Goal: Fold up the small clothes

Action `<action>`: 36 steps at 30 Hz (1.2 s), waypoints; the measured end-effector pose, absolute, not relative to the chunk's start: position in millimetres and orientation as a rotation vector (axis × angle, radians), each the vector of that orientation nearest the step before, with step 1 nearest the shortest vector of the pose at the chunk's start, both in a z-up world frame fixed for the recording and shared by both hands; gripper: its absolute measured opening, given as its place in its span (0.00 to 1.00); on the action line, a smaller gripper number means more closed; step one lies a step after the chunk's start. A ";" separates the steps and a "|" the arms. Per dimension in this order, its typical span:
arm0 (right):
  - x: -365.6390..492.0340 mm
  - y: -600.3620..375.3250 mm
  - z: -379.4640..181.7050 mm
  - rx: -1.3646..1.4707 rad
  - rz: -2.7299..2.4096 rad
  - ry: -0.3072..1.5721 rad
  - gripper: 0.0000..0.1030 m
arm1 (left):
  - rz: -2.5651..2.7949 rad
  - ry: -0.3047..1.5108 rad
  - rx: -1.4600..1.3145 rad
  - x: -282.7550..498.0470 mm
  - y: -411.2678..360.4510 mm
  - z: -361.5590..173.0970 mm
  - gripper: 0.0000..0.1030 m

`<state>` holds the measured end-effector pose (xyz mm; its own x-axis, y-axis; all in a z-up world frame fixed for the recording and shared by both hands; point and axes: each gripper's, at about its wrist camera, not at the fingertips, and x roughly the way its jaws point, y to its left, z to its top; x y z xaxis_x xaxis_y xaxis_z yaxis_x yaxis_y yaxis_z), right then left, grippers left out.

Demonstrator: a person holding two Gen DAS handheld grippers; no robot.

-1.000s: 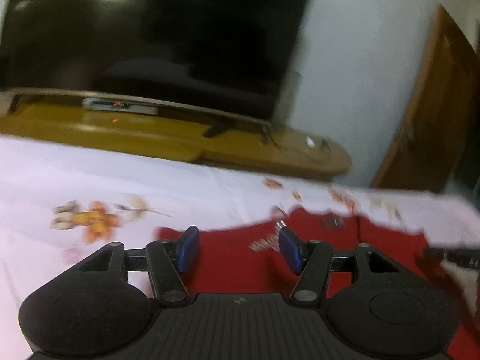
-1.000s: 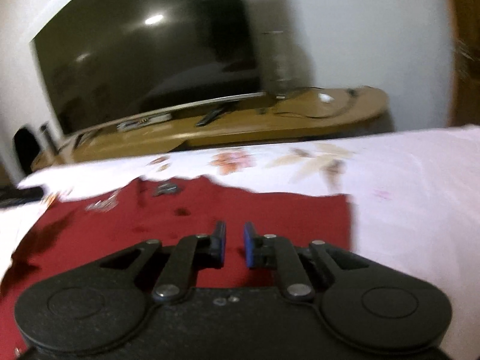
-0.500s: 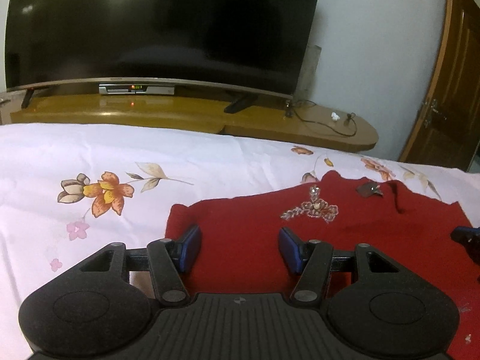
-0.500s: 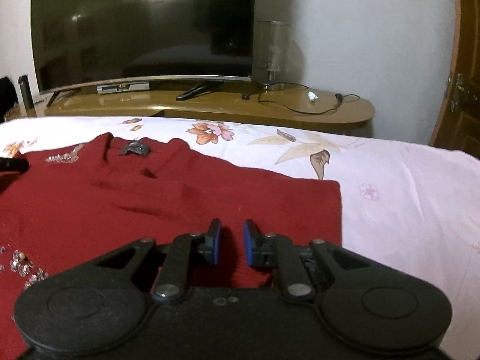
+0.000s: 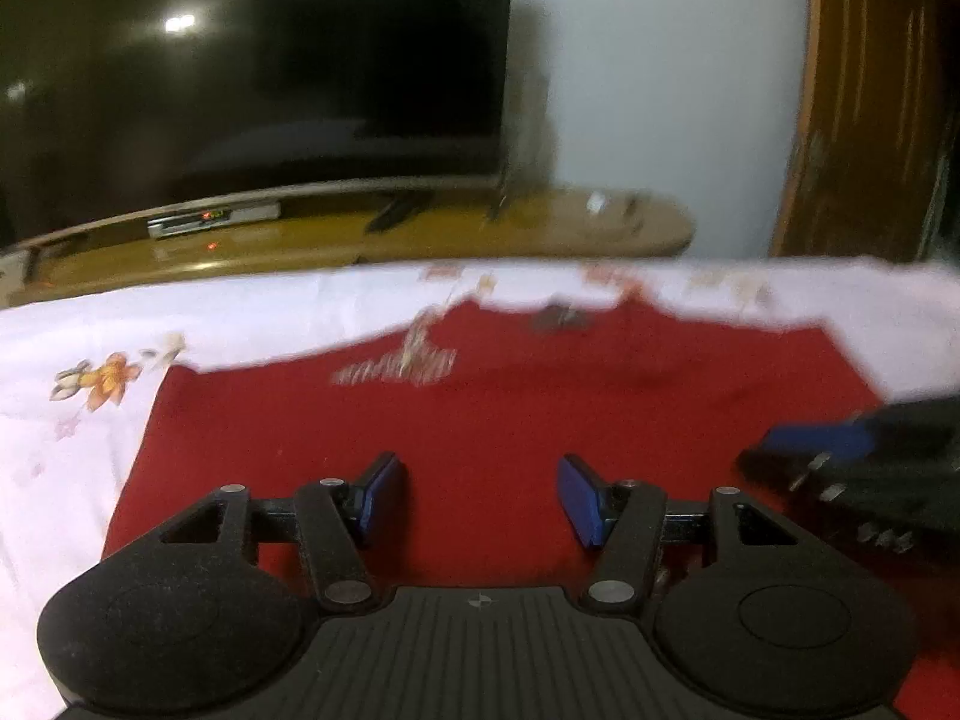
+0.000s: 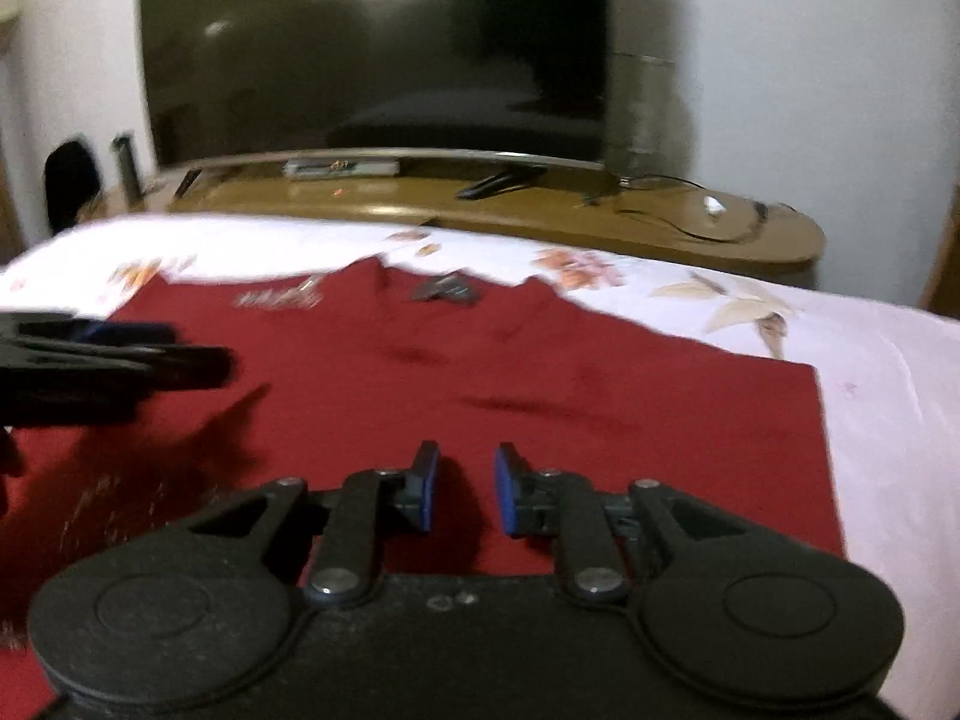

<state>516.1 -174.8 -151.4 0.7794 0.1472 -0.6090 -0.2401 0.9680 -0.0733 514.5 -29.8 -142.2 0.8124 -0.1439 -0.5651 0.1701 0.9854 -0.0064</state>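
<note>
we find the red garment (image 6: 540,372) spread flat on the floral sheet (image 6: 888,372). left gripper (image 5: 480,495) gapes wide, right gripper (image 6: 465,495) stands narrowly apart, both empty. advise each pinches one hem corner squarely.

Indoor light is dim and warm, coming from a ceiling lamp whose bright spot glares off the large dark television screen (image 5: 252,78) in both views. Motion blur smears the left wrist view, blurring the silver embroidery on the flat red knitted garment (image 5: 480,414) and the floral white bedsheet (image 5: 240,312). The right hand-held gripper (image 6: 466,495) casts dark shadows onto the garment. Fisheye distortion bends the long wooden TV stand (image 6: 540,210).
</note>
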 end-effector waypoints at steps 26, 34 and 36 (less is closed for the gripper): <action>478.7 -264.5 -129.8 -0.045 0.090 0.654 0.26 | 0.016 0.652 0.036 452.0 40.4 -130.2 0.65; 415.6 -326.0 -134.6 0.178 0.204 0.776 0.31 | -0.023 0.797 -0.022 334.7 74.6 -135.8 0.67; 391.5 -342.8 -135.9 0.252 0.212 0.795 0.34 | -0.017 0.810 -0.080 309.5 84.0 -136.0 0.67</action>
<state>391.5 -342.8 -135.9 0.6819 0.2811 -0.6753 -0.0926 0.9490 0.3015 309.5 84.0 -136.0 0.6896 -0.0455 -0.7227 -0.0156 0.9969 -0.0776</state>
